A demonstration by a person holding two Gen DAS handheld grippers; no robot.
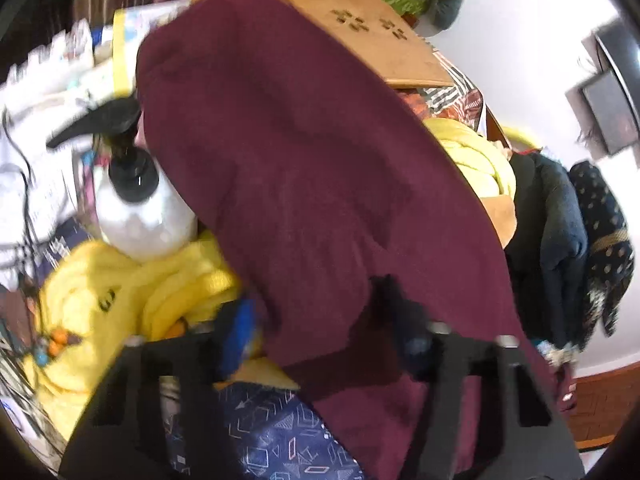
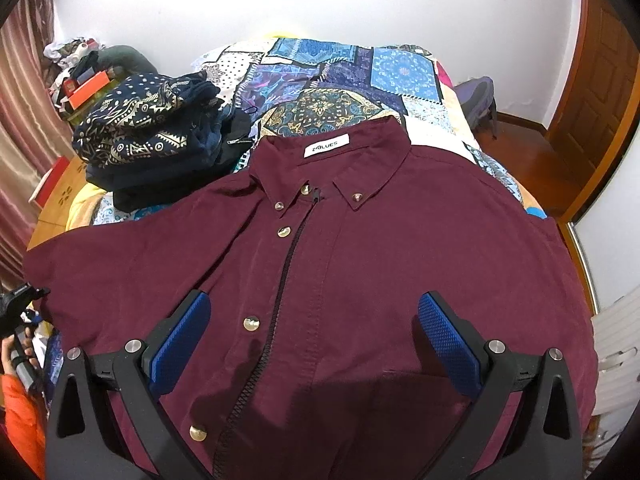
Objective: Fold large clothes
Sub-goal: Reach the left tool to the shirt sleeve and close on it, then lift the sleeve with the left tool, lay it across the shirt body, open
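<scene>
A maroon button-up shirt (image 2: 360, 256) lies front up on the patterned bed, collar and white label at the far end, zipper and brass buttons down the middle. My right gripper (image 2: 314, 336) is open just above the shirt's lower front, its blue pads (image 2: 182, 340) either side of the placket. In the left wrist view the shirt's left sleeve (image 1: 304, 184) fills the frame, hanging over the bed's edge. My left gripper (image 1: 320, 332) is at the sleeve's end; its jaws stand apart with cloth between them, and the view is blurred.
A stack of folded dark clothes (image 2: 160, 148) sits on the bed left of the collar. Beside the bed are a white pump bottle (image 1: 140, 208), a yellow garment (image 1: 120, 292), a cardboard box (image 1: 360, 32). A wooden door (image 2: 600, 92) is at the right.
</scene>
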